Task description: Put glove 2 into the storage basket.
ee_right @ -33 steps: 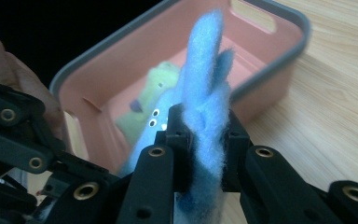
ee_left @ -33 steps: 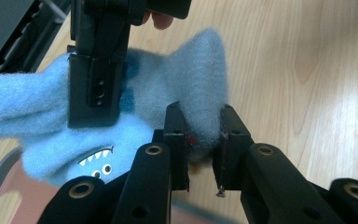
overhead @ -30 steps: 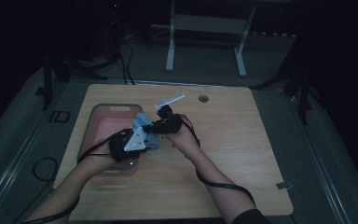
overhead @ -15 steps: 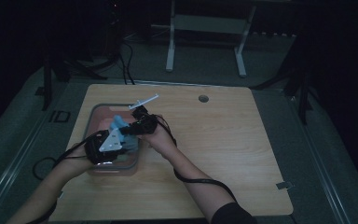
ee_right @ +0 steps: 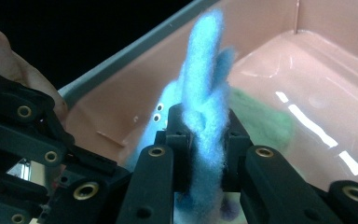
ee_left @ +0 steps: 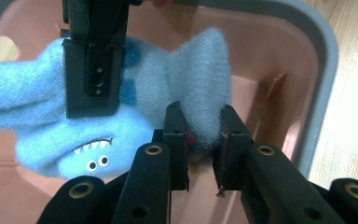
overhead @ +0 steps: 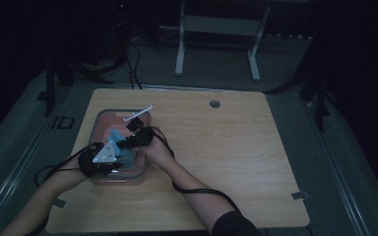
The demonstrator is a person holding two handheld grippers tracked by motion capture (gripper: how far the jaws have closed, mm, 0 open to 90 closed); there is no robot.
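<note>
The fluffy light-blue fleece sock with a little toothy monster face point(ee_left: 135, 116) hangs over the pink plastic tub with a grey rim point(overhead: 97, 129), which sits at the left of the pale wooden bench point(overhead: 256, 157). Both claws have it. The left claw point(ee_left: 199, 140) is clenched on a fold of fleece near the sock's right end in its own view, with the fabric bunched between the jaws. The right claw point(ee_right: 200, 140) is clamped on another stretch of the same sock, and a tuft stands straight up out of its jaws.

From where I stand, the weak point looks like the grip itself. Fleece this thick compresses, so each claw may be biting mostly pile and little cloth; a tug from either hand could slide the sock out of the other one and drop it crooked into the tub. Something green and soft point(ee_right: 261, 123) lies on the tub floor just under the sock, and a low sweep might snag or drag it along.

The claws are close together over the tub, cables trailing, so a twist of one wrist could knock jaw against jaw or catch a cable on the grey rim and shift the tub on the bench. A thin white stick point(overhead: 138, 114) at the tub's far edge could be flicked off, too.
</note>
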